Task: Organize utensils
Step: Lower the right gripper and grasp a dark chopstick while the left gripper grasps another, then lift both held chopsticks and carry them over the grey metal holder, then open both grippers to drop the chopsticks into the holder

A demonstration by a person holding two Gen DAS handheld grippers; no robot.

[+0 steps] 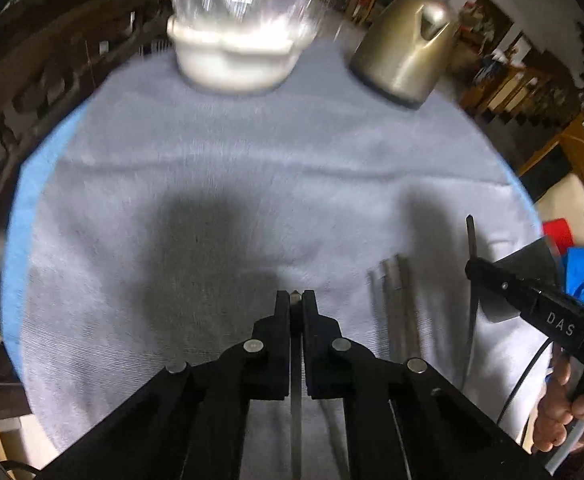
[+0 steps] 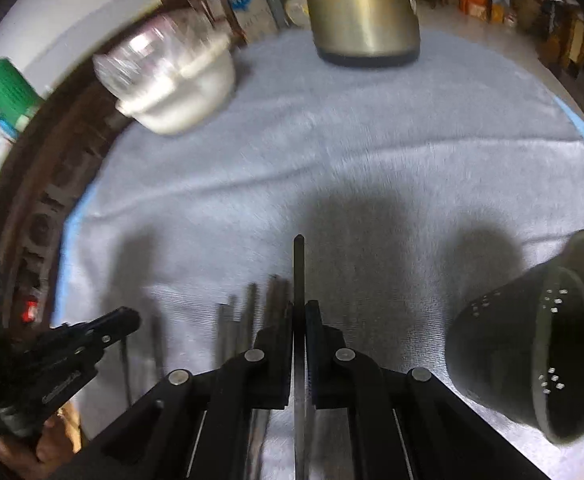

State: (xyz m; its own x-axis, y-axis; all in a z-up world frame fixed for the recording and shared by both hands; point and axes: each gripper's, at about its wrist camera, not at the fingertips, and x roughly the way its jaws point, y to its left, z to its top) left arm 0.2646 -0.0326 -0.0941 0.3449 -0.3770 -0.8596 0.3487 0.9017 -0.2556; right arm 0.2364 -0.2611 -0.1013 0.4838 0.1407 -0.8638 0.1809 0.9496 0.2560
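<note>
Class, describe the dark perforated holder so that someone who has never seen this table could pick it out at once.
Start at the grey cloth covering the table, with the gold kettle at its far edge. Come towards the near right side, right of the loose chopsticks. The utensil holder lies tipped on its side there, the only dark cup, dotted with small holes.

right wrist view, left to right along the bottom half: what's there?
Left gripper → loose utensils lying on the cloth → utensil held upright in the right gripper → black perforated holder, tipped with its opening toward the camera.
</note>
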